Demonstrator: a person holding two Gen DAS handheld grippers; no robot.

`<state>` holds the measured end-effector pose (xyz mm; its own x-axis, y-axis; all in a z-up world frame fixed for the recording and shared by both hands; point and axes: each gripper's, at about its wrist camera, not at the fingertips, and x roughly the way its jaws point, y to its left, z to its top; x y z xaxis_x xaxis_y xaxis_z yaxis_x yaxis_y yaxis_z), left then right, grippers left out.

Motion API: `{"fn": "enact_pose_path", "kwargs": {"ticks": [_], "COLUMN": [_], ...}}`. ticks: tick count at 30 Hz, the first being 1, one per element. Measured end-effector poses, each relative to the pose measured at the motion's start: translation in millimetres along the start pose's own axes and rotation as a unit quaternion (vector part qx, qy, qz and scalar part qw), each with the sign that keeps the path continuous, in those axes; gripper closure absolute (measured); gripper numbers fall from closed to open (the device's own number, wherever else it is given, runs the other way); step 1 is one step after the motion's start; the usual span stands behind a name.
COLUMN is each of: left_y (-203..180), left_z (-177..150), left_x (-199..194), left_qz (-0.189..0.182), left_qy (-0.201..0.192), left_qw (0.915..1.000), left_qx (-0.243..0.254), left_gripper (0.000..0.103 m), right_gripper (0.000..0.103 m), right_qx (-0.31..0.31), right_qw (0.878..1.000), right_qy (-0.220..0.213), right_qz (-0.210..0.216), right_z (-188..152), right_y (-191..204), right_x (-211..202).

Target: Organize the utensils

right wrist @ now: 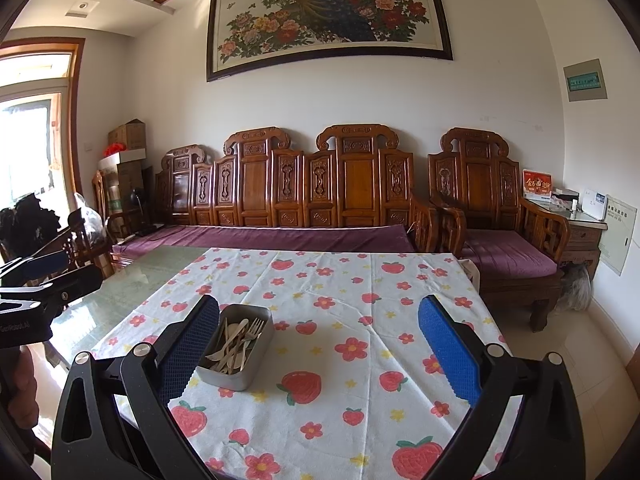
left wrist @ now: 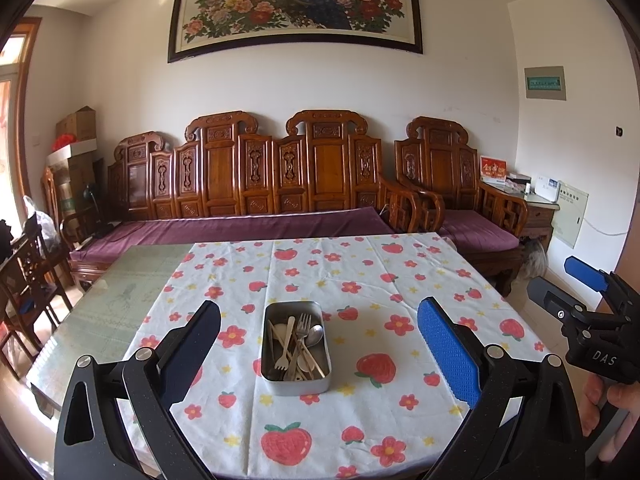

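Where fingers gape: tin (left wrist: 296,380) between.

Brushed metal, printed cloth, carved wood

A matt, dull-grey metal tin (left wrist: 296,384) holds a shiny steel fork (left wrist: 304,322) and spoon (left wrist: 316,334) among pale, matt wooden-looking utensils (right wrist: 230,350). Creased cotton-like tablecloth (left wrist: 360,280) covers a glossy glass worktop (left wrist: 120,292). The left hand-held gripper (left wrist: 318,356) is speckled black plastic with dimpled blue pads (left wrist: 450,356). The bench (left wrist: 248,168) is polished wood.

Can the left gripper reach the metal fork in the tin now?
Probably yes: the left gripper is open, the tin lies uncovered straight ahead, and the fork rests on top of the other utensils.
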<state>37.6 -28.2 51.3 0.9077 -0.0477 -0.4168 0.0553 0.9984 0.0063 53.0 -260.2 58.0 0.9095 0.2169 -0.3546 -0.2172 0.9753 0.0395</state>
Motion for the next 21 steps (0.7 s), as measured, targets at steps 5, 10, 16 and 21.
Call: {"fn": "enact_pose_path", "kwargs": {"ticks": [5,10,16,21], "left_y": [-2.0,-2.9,-2.3,-2.1], "left_z": [1.2,3.3,2.6,2.1], "left_x": [-2.1,-2.6,-2.6,-2.8], "left_qz": [-0.003,-0.004,-0.005,-0.005], "left_qy": [-0.004,-0.009,-0.01,-0.01], "left_qw": [1.0,1.0,0.9999,0.9999], "left_qx": [0.0,-0.001,0.0,0.0], "left_gripper": [0.008,0.008,0.008,0.008], "right_gripper": [0.003,0.003,0.003,0.003], "right_qx": [0.001,0.001,0.001,0.001], "right_qw": [1.0,1.0,1.0,1.0], "right_qy": [-0.001,-0.001,-0.001,-0.001], "right_qz": [0.0,0.0,0.0,0.0], "right_z": [0.0,0.1,0.4,0.3], "right_y": [0.2,0.9,1.8,1.7], "right_x": [1.3,1.3,1.8,1.7]}}
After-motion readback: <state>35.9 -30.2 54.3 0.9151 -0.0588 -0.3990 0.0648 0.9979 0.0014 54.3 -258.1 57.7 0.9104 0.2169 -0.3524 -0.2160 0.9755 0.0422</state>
